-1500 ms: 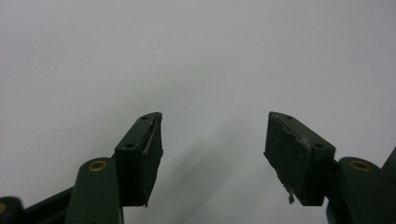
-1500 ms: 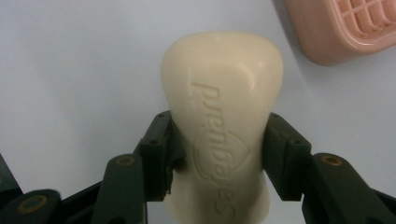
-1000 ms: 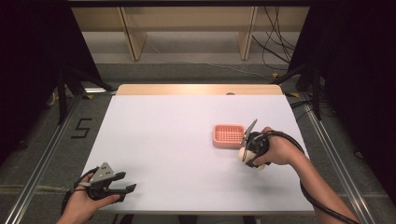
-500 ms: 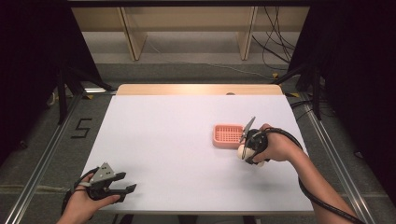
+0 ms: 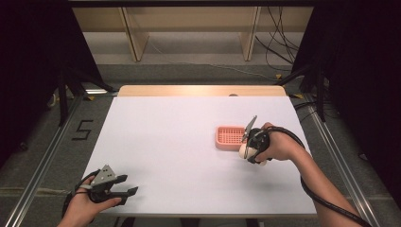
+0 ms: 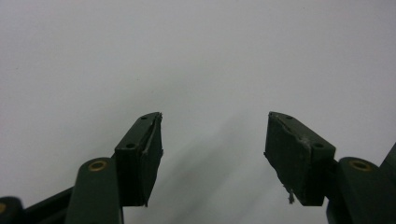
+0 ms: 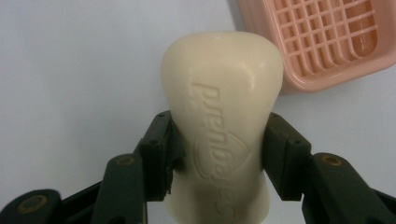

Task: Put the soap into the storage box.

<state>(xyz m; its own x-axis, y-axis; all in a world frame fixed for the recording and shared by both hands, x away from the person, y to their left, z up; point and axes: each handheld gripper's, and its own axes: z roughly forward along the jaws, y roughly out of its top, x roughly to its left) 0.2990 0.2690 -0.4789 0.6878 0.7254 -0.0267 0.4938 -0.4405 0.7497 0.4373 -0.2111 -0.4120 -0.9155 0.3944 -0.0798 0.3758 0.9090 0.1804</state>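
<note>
Soap point(image 7: 223, 126) pinched in right gripper point(image 7: 219, 154), long axis running up the frame; pink dish point(image 7: 327, 42) lies just beyond at upper right. Left gripper point(image 6: 215, 149) spread, empty, well apart.

Left hand point(image 5: 87, 201) low at near-left table edge, holding left gripper point(image 5: 128, 193) level, pointing right, jaws spread apart with nothing between. Right forearm point(image 5: 326, 189) reaches in from the bottom right, wrist bent inward. Right hand point(image 5: 279, 144) wraps right gripper point(image 7: 217, 154), jaws clamped on both sides of a bar of soap point(image 7: 224, 116), aimed down-left.
</note>
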